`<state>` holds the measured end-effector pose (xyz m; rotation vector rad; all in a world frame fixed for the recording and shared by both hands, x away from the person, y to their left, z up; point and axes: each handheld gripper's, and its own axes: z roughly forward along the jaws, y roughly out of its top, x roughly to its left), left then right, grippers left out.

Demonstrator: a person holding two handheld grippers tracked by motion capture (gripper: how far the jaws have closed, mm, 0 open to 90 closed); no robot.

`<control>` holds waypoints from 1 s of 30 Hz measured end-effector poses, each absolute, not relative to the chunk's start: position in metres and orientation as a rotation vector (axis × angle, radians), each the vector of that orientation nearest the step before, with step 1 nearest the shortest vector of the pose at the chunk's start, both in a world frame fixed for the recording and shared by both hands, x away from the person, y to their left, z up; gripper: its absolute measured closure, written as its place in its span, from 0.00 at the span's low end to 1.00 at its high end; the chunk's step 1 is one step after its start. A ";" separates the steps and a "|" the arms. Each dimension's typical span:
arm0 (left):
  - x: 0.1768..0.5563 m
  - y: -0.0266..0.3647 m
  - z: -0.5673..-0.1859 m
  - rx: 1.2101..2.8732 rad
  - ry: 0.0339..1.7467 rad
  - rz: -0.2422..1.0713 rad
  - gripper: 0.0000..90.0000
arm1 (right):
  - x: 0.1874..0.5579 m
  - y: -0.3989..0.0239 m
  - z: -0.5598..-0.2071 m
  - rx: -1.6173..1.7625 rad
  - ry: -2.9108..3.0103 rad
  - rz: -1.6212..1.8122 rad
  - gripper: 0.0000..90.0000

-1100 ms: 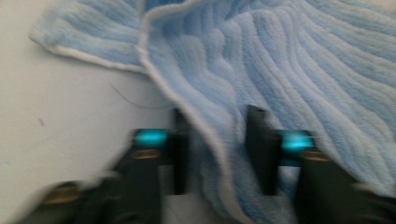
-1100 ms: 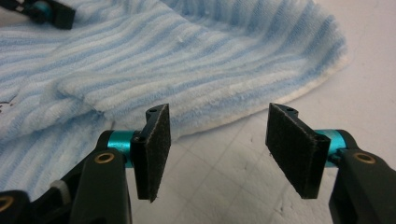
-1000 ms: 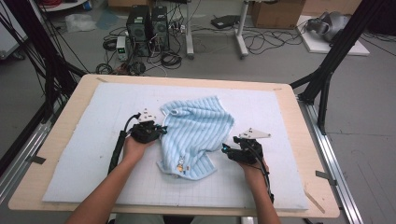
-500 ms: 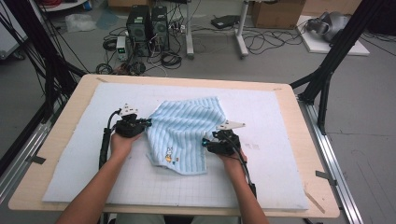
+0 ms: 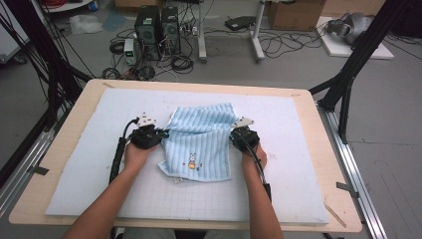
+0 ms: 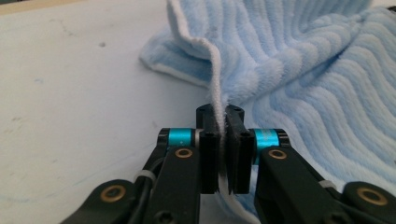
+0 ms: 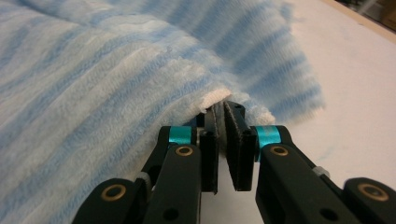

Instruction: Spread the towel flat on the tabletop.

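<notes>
Towel (image 5: 201,144), light blue striped, small embroidered figure near front edge, lies mid white mat (image 5: 298,164), partly bunched.

High view: left gripper (image 5: 163,134) at towel's left edge, right gripper (image 5: 234,133) at towel's right edge, towel between both hands.

Left gripper view: left gripper (image 6: 223,116) jaws pressed together, pinching towel's white hem (image 6: 217,70); cloth rises folded beyond jaws.

Right gripper view: right gripper (image 7: 223,112) jaws just closed, nipping towel (image 7: 116,84) edge; mat (image 7: 355,84) bare right of towel.
</notes>
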<state>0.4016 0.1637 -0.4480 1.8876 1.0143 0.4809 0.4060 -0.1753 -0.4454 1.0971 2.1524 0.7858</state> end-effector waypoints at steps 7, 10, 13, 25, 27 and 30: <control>0.400 0.176 -0.446 1.877 1.058 0.425 0.59 | 0.408 -0.189 -0.442 1.198 2.122 0.805 0.75; 0.391 0.184 -0.442 1.856 1.048 0.420 0.56 | 0.398 -0.195 -0.436 1.193 2.105 0.867 0.69; 0.382 0.189 -0.442 1.870 1.037 0.408 0.55 | 0.384 -0.201 -0.432 1.185 2.098 0.924 0.64; 0.338 0.179 -0.451 1.955 0.929 0.281 0.60 | 0.321 -0.198 -0.436 1.117 2.253 1.092 0.61; 0.333 0.175 -0.450 1.997 0.888 0.293 0.62 | 0.315 -0.194 -0.441 1.092 2.282 1.077 0.60; 0.331 0.169 -0.451 2.047 0.889 0.300 0.70 | 0.309 -0.190 -0.447 1.097 2.301 1.039 0.60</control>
